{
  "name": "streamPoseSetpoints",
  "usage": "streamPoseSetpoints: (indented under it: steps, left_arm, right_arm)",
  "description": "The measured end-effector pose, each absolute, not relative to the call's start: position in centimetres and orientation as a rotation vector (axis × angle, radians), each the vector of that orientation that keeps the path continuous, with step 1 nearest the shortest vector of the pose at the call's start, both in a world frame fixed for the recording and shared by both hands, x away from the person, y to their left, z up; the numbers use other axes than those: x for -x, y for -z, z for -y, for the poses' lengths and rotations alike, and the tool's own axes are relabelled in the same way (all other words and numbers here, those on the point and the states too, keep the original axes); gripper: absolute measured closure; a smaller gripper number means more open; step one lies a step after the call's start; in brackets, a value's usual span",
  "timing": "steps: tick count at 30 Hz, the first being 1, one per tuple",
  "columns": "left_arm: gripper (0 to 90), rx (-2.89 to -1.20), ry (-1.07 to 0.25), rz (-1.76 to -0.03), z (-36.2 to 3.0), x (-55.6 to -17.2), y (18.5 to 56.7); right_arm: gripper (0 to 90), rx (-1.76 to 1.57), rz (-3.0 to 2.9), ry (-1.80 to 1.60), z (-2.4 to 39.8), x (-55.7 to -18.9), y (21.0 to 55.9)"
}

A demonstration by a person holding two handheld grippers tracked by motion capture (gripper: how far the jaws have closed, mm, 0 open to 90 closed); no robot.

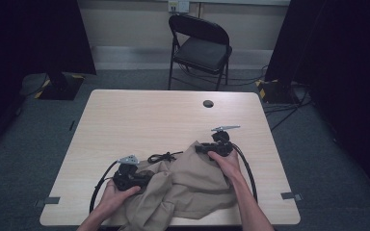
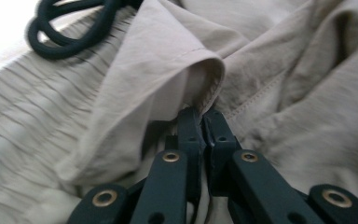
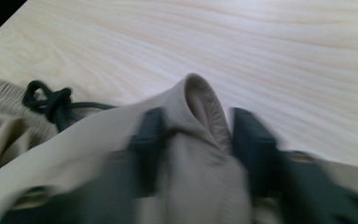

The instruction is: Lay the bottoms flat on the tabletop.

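A crumpled beige garment [image 1: 188, 185] with a black drawstring [image 1: 161, 157] lies on the near half of the wooden table [image 1: 149, 115]. My left gripper [image 1: 149, 179] is at the garment's left edge. In the left gripper view its jaws [image 2: 204, 122] stand together, pinching a hemmed fold of the cloth [image 2: 284, 70], with the drawstring [image 2: 70, 32] and ribbed waistband beyond. My right gripper [image 1: 198, 148] is at the garment's far right corner. In the blurred right gripper view, a raised ridge of cloth [image 3: 203, 107] fills the space between the jaws [image 3: 198, 135], and the drawstring [image 3: 51, 102] lies to the left.
A black folding chair [image 1: 200, 45] stands beyond the table's far edge. A dark cable hole [image 1: 208, 103] sits in the far part of the tabletop. Grey tape marks [image 1: 291, 196] are at the near corners. Gripper cables trail toward the front edge.
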State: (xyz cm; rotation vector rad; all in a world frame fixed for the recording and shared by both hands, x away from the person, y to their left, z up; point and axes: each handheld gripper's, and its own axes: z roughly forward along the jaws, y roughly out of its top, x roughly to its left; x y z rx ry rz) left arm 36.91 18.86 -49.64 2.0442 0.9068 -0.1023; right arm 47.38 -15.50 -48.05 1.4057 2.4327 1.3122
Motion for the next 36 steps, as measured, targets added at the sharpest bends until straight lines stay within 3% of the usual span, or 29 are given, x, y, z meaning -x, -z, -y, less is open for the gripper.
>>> streamPoseSetpoints:
  steps: [1,3,12,15,16,23,25,31,36]
  left_arm:
    - [87.1,-2.042,0.099,-0.917,-18.9,-37.2,49.7]
    - [87.4,-2.026,0.101,-0.935,-19.1,-37.7,49.9]
    - [87.5,-1.970,-0.020,-1.059,-20.0,-40.4,49.6]
    - [87.4,-1.956,-0.027,-1.064,-20.1,-40.2,49.6]
    - [87.3,-1.953,-0.025,-1.054,-20.3,-40.0,49.5]
    - [84.0,-1.909,-0.033,-0.989,-21.1,-39.5,47.1]
    - [81.2,-1.860,-0.022,-0.987,-21.8,-39.4,46.4]
    - [76.0,-1.805,-0.050,-0.979,-24.0,-39.5,44.6]
    - [72.4,-1.760,-0.061,-1.022,-26.1,-39.9,44.0]
  right_arm:
    - [78.6,-1.396,-2.439,-1.322,15.4,-47.2,47.9]
    - [82.8,-1.363,-2.439,-1.365,15.3,-46.9,47.3]
    - [84.5,-1.206,-2.335,-1.492,17.8,-42.2,42.3]
    - [84.5,-1.210,-2.347,-1.516,18.5,-40.3,42.8]
    - [84.5,-1.209,-2.400,-1.446,18.7,-38.4,44.5]
    - [83.9,-1.313,-2.437,-1.340,19.3,-36.9,49.9]
    - [80.4,-1.311,-2.438,-1.327,19.4,-37.0,49.6]
    - [54.7,-1.256,-2.430,-1.357,19.8,-36.9,47.4]
    - [51.6,-1.258,-2.331,-1.442,21.2,-37.6,44.8]
